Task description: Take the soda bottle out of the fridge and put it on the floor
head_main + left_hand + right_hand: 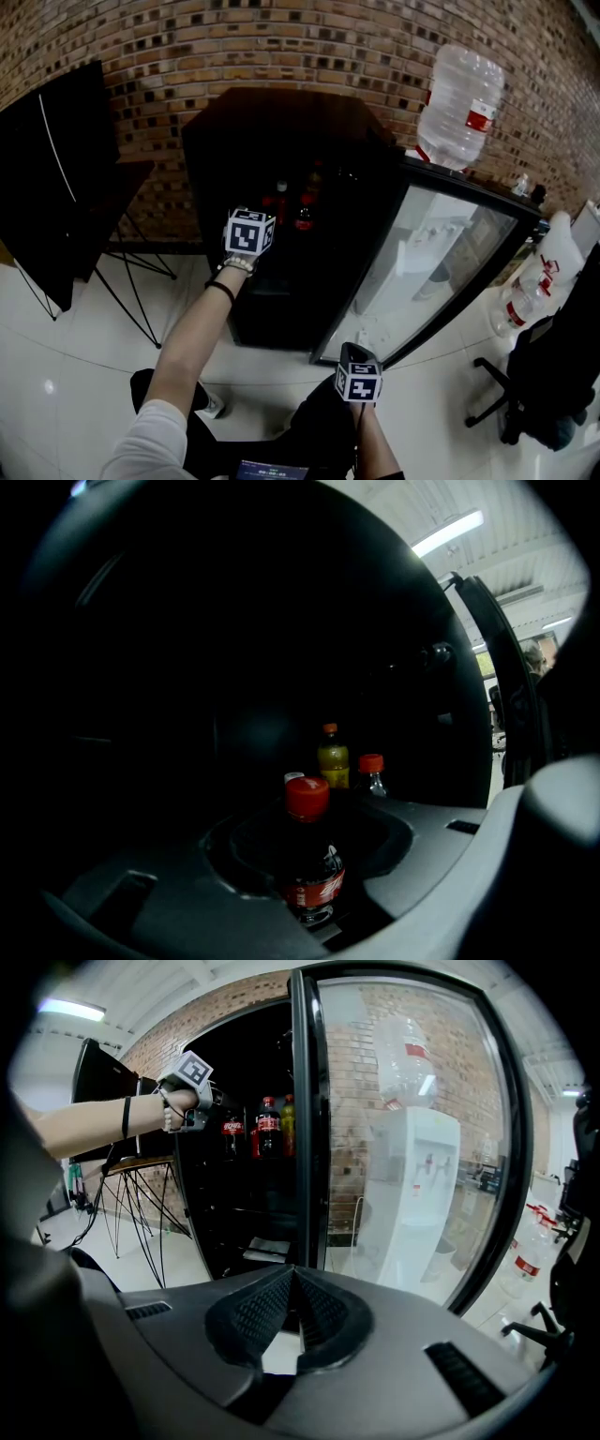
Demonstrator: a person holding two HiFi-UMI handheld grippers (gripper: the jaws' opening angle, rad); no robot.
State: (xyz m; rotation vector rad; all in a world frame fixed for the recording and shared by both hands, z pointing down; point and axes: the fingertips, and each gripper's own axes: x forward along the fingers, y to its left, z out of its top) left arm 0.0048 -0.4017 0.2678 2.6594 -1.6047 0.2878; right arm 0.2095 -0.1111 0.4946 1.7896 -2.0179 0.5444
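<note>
The black fridge (281,141) stands with its glass door (441,262) swung open to the right. My left gripper (267,211) reaches inside onto the shelf. Its jaws close round a dark soda bottle (309,855) with a red cap and red label, which stands upright between them. The right gripper view shows that gripper (217,1110) at the bottles (268,1127) on the shelf. My right gripper (292,1283) is shut with nothing in it, low in front of the door's edge (307,1129); its marker cube (358,380) shows in the head view.
Behind the held bottle stand a yellow drink bottle (332,759) and a clear red-capped bottle (371,772). A water dispenser with an upturned jug (457,108) is behind the door. A black panel on a thin-legged stand (56,178) is at the left, an office chair (544,384) and water jugs (539,277) at the right.
</note>
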